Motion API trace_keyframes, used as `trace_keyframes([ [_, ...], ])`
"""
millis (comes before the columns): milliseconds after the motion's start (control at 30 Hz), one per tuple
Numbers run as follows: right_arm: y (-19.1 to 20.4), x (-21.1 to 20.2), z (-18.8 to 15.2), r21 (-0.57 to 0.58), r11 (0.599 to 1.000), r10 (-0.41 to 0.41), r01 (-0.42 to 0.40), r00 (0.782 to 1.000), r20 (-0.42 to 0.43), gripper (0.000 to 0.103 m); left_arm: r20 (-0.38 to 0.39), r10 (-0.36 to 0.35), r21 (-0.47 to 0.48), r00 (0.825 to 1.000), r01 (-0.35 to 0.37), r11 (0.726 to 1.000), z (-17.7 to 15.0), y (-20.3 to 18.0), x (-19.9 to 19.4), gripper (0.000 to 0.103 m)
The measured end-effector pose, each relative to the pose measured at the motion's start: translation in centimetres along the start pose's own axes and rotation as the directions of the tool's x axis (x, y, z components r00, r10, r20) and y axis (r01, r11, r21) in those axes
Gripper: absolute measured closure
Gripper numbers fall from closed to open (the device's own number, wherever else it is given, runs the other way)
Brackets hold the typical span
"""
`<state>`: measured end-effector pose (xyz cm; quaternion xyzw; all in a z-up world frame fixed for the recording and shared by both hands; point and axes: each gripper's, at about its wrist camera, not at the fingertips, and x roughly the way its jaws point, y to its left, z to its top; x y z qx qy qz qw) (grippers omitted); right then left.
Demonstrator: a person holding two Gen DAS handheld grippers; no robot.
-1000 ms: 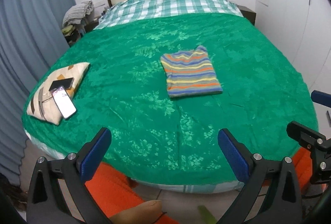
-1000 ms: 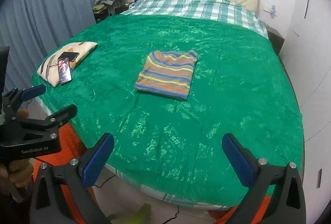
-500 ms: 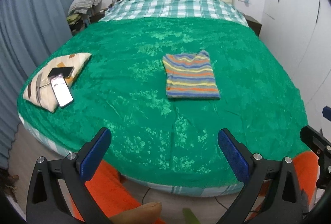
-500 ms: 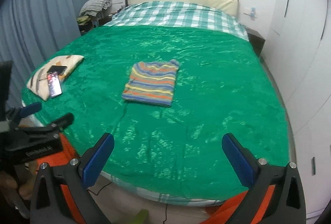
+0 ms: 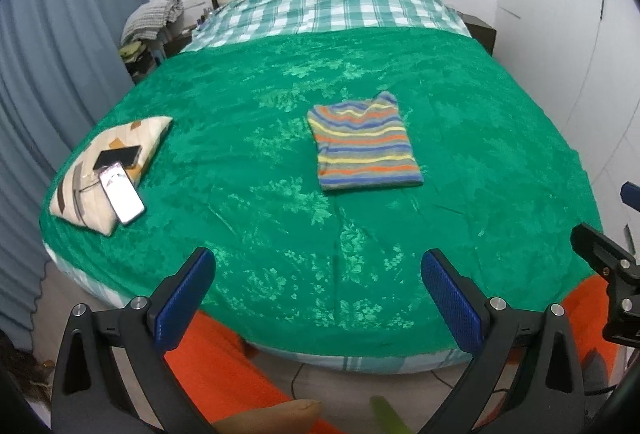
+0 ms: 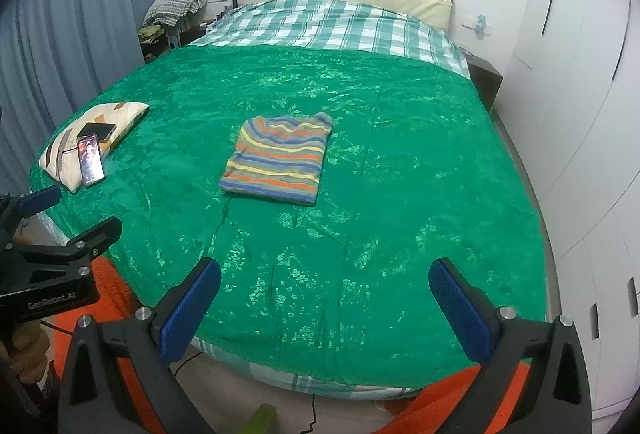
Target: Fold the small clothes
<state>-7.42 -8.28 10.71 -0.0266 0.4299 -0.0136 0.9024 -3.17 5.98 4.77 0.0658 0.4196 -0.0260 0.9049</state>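
your left gripper (image 5: 316,274) was spread wide and held nothing, and your right gripper (image 6: 324,284) was the same, fingers far apart with only bedspread between them. both hung past the foot edge of the bed, well apart from the striped garment (image 5: 365,142).

that garment lay on the green bedspread (image 5: 248,121), near the middle of the bed, already squared into a tidy rectangle. its long axis ran roughly from the foot of the bed toward the headboard, so its short near edge faced you. from the left camera it sat ahead and a little to the right of centre; from the right camera the striped garment (image 6: 280,158) sat ahead and a little to the left. so it lay between your two hands, and neither gripper looked clearly nearer.

i judged the fold done or nearly so. if you wanted one more fold, the near short edge was the one to take, one gripper at each corner, lifting it away from you along that long axis.

the pillow (image 5: 106,163) with two phones (image 5: 120,177) on it sat off toward the left edge, well clear of any reach to the garment.
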Motion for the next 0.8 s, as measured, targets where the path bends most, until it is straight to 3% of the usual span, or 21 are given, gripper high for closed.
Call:
trace_keyframes([
  [233,0.5,-0.2,0.6,-0.015,1.0,0.011,-0.011,1.0,0.008,0.0,0.01,0.038,0.001,0.999,-0.038,0.999,0.5,0.1,0.0,0.0],
  [433,0.7,0.0,0.9,-0.016,1.0,0.008,-0.007,1.0,0.006,0.0,0.009,-0.004,-0.02,1.0,0.004,1.0,0.5,0.4,0.0,0.0],
  [800,0.1,0.4,0.7,0.002,1.0,0.01,-0.01,1.0,-0.001,0.0,0.05,0.02,0.025,0.999,-0.021,0.999,0.5,-0.8,-0.7,0.0],
])
